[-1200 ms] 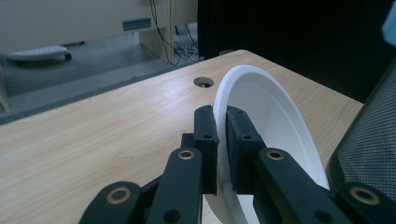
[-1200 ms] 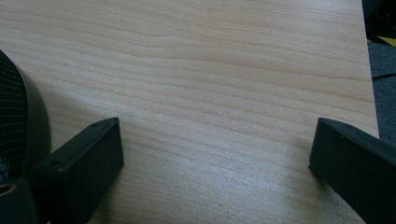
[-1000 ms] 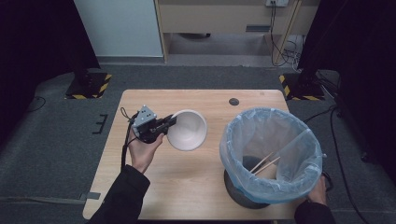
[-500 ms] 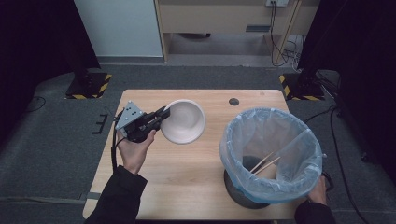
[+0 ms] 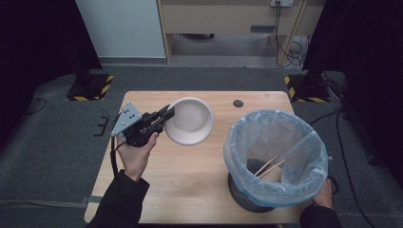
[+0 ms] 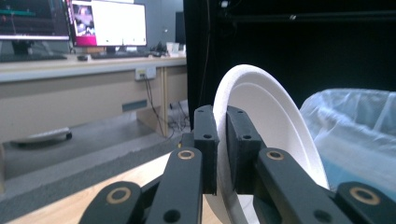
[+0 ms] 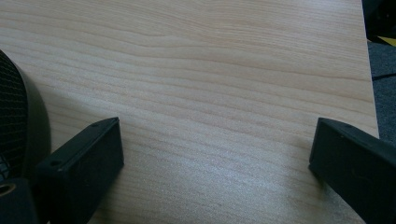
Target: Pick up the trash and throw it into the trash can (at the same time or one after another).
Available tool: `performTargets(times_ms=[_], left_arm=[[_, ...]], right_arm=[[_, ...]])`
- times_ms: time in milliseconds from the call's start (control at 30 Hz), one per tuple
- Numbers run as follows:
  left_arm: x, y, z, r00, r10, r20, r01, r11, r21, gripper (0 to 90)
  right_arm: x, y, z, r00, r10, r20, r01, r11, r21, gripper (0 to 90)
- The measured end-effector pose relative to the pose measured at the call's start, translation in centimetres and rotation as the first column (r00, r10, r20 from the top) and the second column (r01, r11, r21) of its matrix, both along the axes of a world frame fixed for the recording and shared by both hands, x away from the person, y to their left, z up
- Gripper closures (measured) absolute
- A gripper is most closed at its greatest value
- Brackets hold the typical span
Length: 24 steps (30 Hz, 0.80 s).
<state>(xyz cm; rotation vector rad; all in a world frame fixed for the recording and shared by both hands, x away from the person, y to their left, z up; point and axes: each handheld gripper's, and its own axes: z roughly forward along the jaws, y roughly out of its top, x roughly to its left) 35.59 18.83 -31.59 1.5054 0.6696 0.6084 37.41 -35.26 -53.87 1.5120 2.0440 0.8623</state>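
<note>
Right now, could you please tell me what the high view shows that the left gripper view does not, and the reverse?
High view alone: the person's left hand, two thin wooden sticks inside the bin, the light wooden table from above, and the grey three-cornered plate on the left hand-held gripper.

Left gripper view alone: lit computer monitors on a long desk, and both black pads pinching the bowl's rim.

Shared: the white round foam bowl, held tilted, and the bin lined with a pale blue plastic bag.
</note>
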Motion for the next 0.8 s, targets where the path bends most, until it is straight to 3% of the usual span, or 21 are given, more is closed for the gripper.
performTargets(times_ms=[367, 800], left_arm=[[-1.8, -0.2, 2.8, 0.9952, -0.031, 0.092, 0.036, 0.9982, -0.048, 83.3], [-2.4, -1.0, 5.0, 0.9895, -0.052, 0.135, 0.064, 0.9945, -0.083, 83.3]], right_arm=[[0.0, 0.0, 0.0, 1.0, 0.0, 0.0, 0.0, 1.0, 0.0, 3.0], [0.0, 0.0, 0.0, 1.0, 0.0, 0.0, 0.0, 1.0, 0.0, 3.0]])
